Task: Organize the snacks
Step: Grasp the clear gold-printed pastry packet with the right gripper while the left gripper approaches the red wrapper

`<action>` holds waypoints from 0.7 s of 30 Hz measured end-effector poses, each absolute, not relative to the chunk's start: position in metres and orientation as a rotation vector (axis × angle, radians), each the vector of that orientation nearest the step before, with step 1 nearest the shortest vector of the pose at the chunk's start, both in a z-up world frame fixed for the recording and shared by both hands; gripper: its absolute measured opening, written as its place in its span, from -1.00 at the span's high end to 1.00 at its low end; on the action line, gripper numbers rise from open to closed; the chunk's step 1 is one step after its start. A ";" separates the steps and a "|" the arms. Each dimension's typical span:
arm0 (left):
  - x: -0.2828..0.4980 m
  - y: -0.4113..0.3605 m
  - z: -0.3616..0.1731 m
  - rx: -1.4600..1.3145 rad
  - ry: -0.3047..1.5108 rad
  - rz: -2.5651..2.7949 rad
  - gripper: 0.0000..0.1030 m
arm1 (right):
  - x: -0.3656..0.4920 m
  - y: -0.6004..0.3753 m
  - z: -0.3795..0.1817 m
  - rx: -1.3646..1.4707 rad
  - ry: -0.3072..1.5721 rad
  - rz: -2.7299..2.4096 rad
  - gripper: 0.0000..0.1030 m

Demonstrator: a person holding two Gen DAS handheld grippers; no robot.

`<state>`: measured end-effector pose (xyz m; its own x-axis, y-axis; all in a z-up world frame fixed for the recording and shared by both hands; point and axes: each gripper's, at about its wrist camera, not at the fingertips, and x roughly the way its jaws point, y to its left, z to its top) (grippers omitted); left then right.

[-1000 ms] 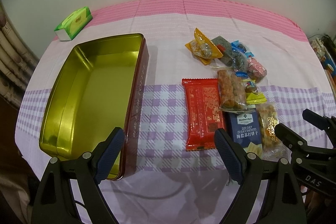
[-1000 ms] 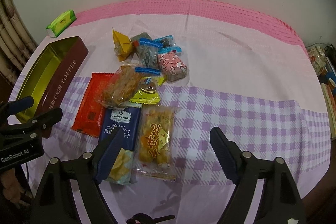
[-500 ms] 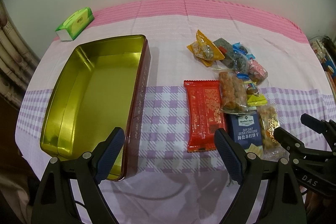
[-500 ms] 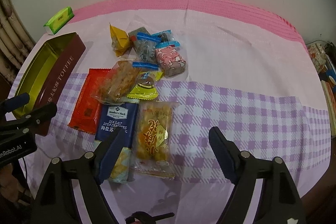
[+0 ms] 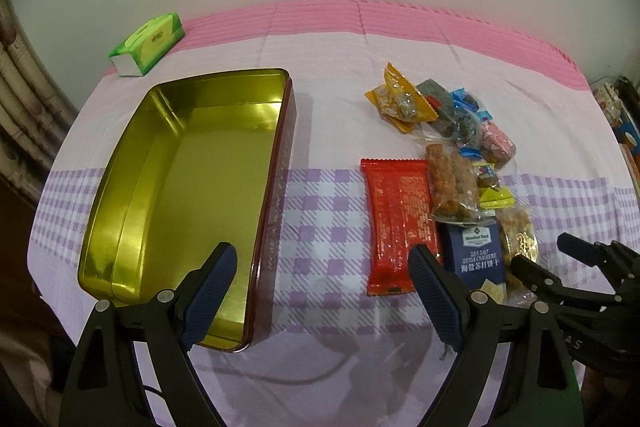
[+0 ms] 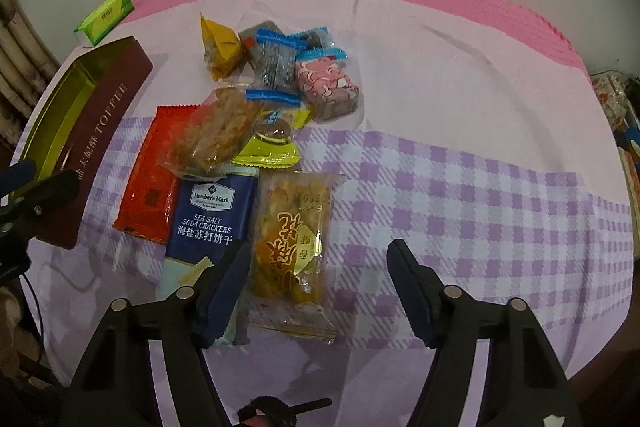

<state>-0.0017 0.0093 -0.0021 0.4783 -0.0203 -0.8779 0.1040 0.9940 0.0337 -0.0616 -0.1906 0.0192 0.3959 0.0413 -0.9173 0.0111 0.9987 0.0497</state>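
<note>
Here, each line gives one thing of the scene.

Right gripper [image 6: 316, 279]: it points steeply down over the near end of the snack group. Its jaws have just been closing, but they stand partly open. The clear packet of yellow snacks [image 6: 294, 247] lies between them. The left finger [image 6: 224, 285] is just beside the edge of this packet; the right finger is apart from it. No pad presses on anything.

Left gripper [image 5: 322, 293]: its jaws are wide open and hold nothing. It hangs over the cloth between the tin and the snacks. Its left finger [image 5: 210, 289] shows in front of the near right corner of the tin.

Tin [image 5: 280, 163]: a long open box, gold inside and dark red outside, with the word TOFFEE on its side. It lies on the left part of the table, well apart from the snacks. Nothing is in it.

Snacks: they lie in one loose group to the right of the tin. The red packet [image 5: 396, 223] is the nearest to the tin. The blue cracker packet [image 6: 210, 215] is touching the packet of yellow snacks. A clear bag of brown pieces [image 6: 214, 133] lies partly on the red and blue ones. Farther back are an orange pouch [image 6: 220, 47], a pink sweet [image 6: 326, 89] and some small wrapped pieces.

Tablecloth [image 6: 460, 115]: pink, with a purple check band.

Green tissue pack [image 5: 148, 43]: at the far left corner, behind the tin.
</note>
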 end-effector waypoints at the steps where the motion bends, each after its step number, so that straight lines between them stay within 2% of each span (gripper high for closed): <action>1: -0.001 0.010 -0.002 0.085 1.070 -0.075 -0.70 | -0.060 -0.190 0.018 0.047 1.167 0.019 -0.29; 9: 0.001 0.010 -0.004 0.094 1.069 -0.085 -0.70 | -0.049 -0.182 0.004 0.012 1.202 0.019 -0.13; 12: 0.002 0.006 -0.006 0.099 1.072 -0.101 -0.70 | -0.046 -0.182 0.003 0.006 1.194 0.020 0.00; 16: 0.003 -0.007 -0.007 0.127 1.072 -0.126 -0.69 | -0.044 -0.186 0.004 0.017 1.179 0.018 0.27; 21: 0.004 -0.021 -0.012 0.142 1.101 -0.166 -0.62 | -0.042 -0.206 0.004 0.054 1.171 -0.003 0.33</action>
<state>0.0039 -0.0211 -0.0116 0.4427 -0.0634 -0.8944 0.2039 0.9785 0.0316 -0.0421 -0.2057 0.0040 0.3895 0.0262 -0.9207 0.0305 0.9987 0.0413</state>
